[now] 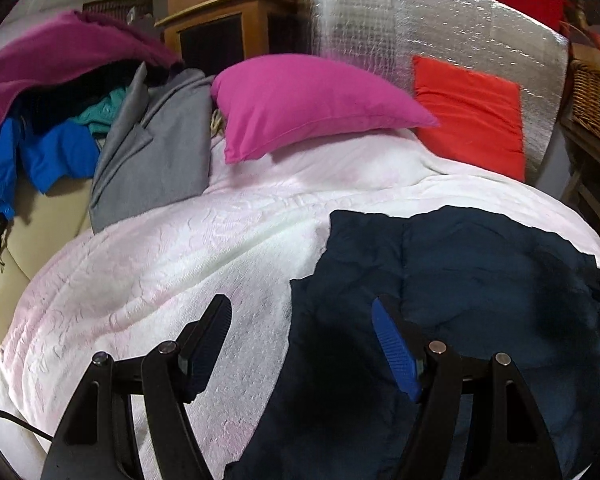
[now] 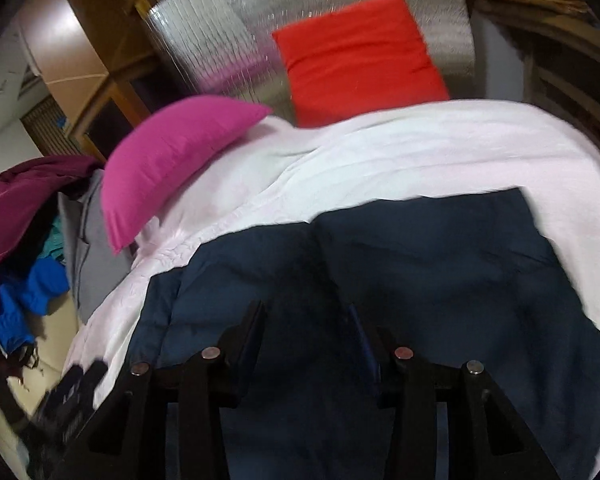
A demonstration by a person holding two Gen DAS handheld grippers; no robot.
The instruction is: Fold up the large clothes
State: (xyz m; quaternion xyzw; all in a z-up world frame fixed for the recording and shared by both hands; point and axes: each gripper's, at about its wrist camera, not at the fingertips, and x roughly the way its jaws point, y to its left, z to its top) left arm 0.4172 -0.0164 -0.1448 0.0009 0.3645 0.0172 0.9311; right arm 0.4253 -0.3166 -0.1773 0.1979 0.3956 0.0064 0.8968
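Note:
A dark navy garment (image 1: pixel 440 288) lies spread on the white quilted bedcover (image 1: pixel 172 264); it also shows in the right wrist view (image 2: pixel 420 272). My left gripper (image 1: pixel 302 312) is open and empty, hovering over the garment's left edge, one finger over the bedcover, the other over the navy cloth. My right gripper (image 2: pixel 308 320) is open and empty, above the middle of the garment. The garment's near part is hidden behind the gripper bodies.
A magenta pillow (image 1: pixel 300 100) and a red pillow (image 1: pixel 472 116) rest at the head of the bed against a silver foil panel (image 1: pixel 400 16). A pile of grey, blue, teal and maroon clothes (image 1: pixel 80 120) lies at the left. A wicker basket (image 1: pixel 592 100) stands right.

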